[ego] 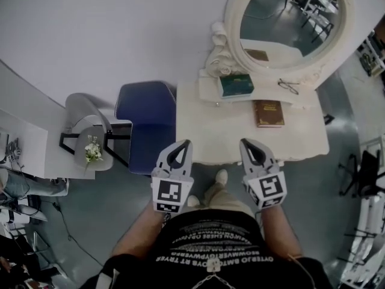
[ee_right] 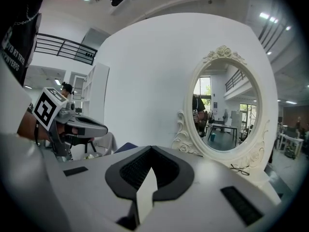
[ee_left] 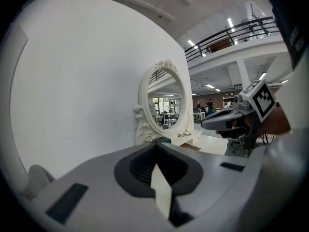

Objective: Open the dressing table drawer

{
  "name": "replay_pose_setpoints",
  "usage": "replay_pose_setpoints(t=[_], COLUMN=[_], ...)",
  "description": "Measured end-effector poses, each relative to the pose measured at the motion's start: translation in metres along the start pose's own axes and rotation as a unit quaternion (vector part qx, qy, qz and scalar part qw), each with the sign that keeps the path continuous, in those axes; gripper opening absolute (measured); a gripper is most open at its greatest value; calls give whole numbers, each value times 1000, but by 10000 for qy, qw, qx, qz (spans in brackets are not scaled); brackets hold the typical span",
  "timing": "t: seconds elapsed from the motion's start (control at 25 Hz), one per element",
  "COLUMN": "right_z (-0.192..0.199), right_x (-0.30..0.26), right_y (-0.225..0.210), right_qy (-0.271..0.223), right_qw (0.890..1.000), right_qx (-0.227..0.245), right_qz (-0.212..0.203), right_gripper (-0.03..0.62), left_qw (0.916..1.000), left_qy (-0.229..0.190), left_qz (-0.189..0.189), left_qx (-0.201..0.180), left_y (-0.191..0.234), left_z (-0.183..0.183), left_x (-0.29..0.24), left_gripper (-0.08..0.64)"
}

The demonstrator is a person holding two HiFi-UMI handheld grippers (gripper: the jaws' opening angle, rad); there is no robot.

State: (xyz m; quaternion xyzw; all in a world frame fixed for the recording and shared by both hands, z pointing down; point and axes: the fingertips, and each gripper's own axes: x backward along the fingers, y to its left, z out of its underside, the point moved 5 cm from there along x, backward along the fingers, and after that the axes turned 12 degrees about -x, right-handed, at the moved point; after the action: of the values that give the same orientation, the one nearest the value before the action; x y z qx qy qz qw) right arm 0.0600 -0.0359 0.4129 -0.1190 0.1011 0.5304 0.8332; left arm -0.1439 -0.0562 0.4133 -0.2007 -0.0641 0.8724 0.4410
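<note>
Empty and pinched together, the left gripper and right gripper point at the table edge, presumably lining up on a drawer front hidden beneath it.

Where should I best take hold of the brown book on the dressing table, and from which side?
Probably best to grip the brown book across its two long edges, coming from above. It lies flat on the dressing table, its long edges pointing away from the person, with bare tabletop on both sides.
</note>
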Motion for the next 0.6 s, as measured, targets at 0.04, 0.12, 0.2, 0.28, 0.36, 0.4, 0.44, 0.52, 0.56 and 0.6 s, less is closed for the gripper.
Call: replay_pose_setpoints(t=[0.04, 0.12, 0.2, 0.28, 0.36, 0.4, 0.44, 0.52, 0.56, 0.6], right_z=[-3, -7, -7, -6, -7, -9, -10, -11, -11, -11], right_x=[-4, -12, -19, -28, -35, -38, -41, -47, -50, -54], right_y=[-4, -11, -20, -28, -35, -37, -41, -48, -52, -56], right_qy=[-20, -75, 12, 105, 122, 124, 128, 152, 173, 193], right_qw=[10000, 9999, 9999, 9997, 9996, 9995, 9994, 9992, 9991, 9990], right_qx=[7, 27, -19, -62, -77, -86, -81, -55, -60, -71], right_qz=[-38, -110, -148, -194, -256, -286, -316, -366, -380, -391], right_gripper=[2, 2, 2, 2, 2, 2, 2, 2, 2, 2], left_qw=[10000, 10000, 9999, 9998, 9996, 9995, 9994, 9994, 9994, 9993], left_qy=[32, 85, 134, 209, 283, 311, 328, 333, 328, 328], left_qz=[3, 12, 17, 13, 5, -1, -7, -8, -6, -6], left_qx=[6, 11, 7, 26, 65, 79, 92, 126, 144, 162], left_y=[-1, -4, -5, -5, -6, -6, -6, -6, -5, -5], left_z=[0, -1, -1, 1, 3, 4, 3, 1, 1, 1], left_x=[-6, -16, -29, -41, -53, -57, -62, -71, -75, -80], left_gripper=[3, 3, 3, 3, 3, 3, 3, 3, 3, 3])
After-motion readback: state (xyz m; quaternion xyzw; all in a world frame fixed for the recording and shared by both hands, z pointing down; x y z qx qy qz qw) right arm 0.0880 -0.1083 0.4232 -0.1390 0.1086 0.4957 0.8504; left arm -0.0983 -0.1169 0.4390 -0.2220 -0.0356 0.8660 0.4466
